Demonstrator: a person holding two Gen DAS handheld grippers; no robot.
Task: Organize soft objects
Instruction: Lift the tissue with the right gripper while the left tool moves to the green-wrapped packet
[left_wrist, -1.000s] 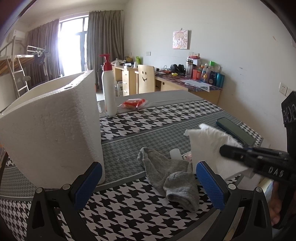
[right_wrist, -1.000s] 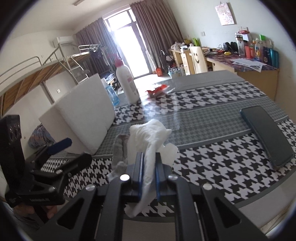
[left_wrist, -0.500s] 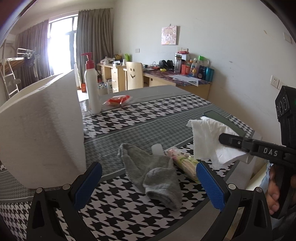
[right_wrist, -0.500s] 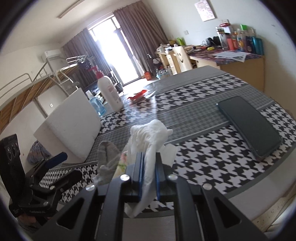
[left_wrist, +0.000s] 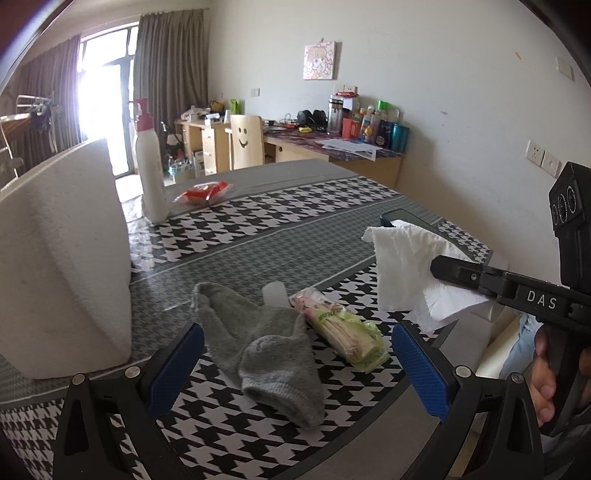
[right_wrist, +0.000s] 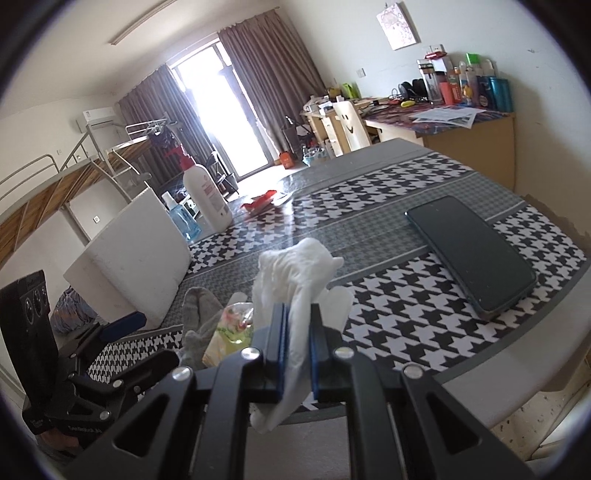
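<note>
While the right claw (right_wrist: 295, 345) is pinched tight on the crumpled white paper tissue (right_wrist: 291, 273) and holds it up above the black-and-white checked table (right_wrist: 406, 295), the job looks only just begun. The left claw (left_wrist: 295, 365) is wide apart and holds nothing. Just past it, the soft grey sock (left_wrist: 266, 347) lies flat on the table, with a small plastic tissue pack (left_wrist: 343, 332) touching its side. The big white foam box (left_wrist: 62, 266) stands near. I think the sock, the pack and the tissue are not yet put away.
</note>
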